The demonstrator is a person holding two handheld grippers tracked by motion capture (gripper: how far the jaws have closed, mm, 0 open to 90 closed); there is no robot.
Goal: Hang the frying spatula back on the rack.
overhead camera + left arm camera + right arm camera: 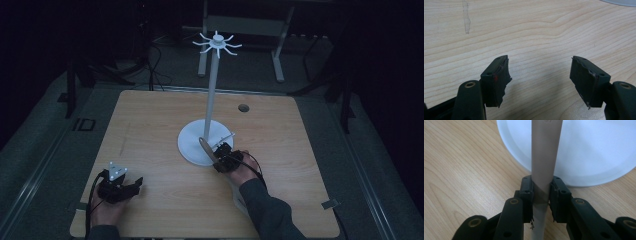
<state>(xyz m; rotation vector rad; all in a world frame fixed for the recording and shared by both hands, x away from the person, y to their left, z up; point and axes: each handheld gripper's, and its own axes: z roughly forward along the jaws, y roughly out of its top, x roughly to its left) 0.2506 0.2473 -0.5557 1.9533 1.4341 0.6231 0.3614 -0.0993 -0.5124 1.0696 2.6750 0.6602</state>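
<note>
A white stand rises from a round base (pixel 192 142) at the table's middle, with a thin pole (pixel 212 95) and a crown of hooks (pixel 217 43) on top. My right gripper (pixel 220 153) sits at the base's near edge, shut on a long flat brownish utensil (pixel 204 146) that tilts up and to the left. In the right gripper view both pads (pixel 527 192) press the utensil's flat handle (pixel 546 150), with the white base (pixel 594 150) behind it. My left gripper (pixel 137 183) rests at the near left, jaws open (pixel 540 67) over bare wood.
The wooden table (pixel 150 120) has a small round hole (pixel 243 107) at its far right. A pale scuff (pixel 466 17) marks the wood ahead of the left gripper. Behind the table stand a grey desk frame (pixel 245 25) and floor cables (pixel 155 65).
</note>
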